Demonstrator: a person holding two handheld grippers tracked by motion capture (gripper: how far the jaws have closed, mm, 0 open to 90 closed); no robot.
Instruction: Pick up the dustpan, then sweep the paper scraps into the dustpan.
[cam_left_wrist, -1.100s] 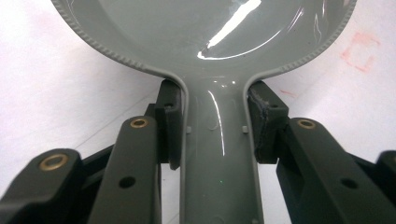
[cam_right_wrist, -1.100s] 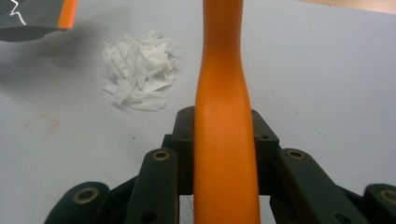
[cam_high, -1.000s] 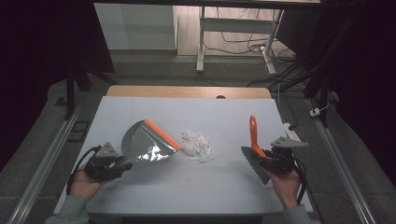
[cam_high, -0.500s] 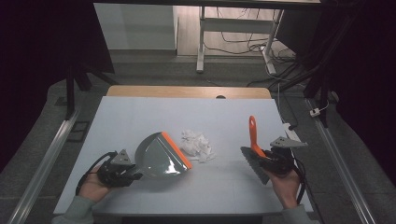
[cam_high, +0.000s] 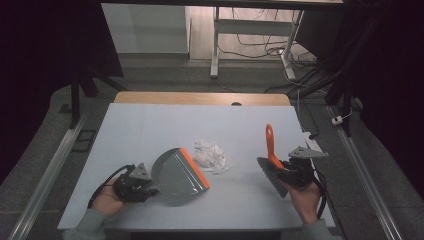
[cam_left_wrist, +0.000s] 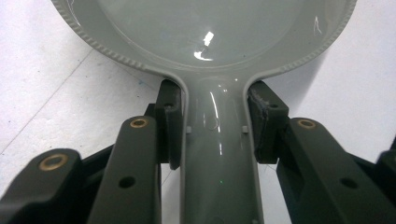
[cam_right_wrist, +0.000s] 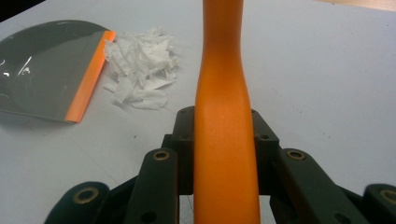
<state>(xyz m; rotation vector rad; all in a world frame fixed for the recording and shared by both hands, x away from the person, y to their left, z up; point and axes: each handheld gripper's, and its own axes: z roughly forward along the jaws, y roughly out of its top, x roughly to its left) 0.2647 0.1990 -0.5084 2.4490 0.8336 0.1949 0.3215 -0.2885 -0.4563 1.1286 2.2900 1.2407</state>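
Right now the heap of torn paper (cam_high: 211, 155) lies near the middle of the worktop (cam_high: 150, 120), between the two tools. The dustpan (cam_high: 176, 171) sits on the side of the person's left hand, its orange lip (cam_high: 194, 167) just beside the heap and facing it; the left gripper (cam_left_wrist: 214, 126) has its fingers (cam_left_wrist: 169, 121) closed on the pan's grey handle. The right gripper (cam_right_wrist: 223, 140) has its fingers clamped on the orange handle of the brush (cam_high: 270, 161), which it holds off to the right of the paper and well apart from it, handle pointing toward the far edge. Judging from this layout, the next stroke would run leftward, pushing the paper across the lip into the pan.
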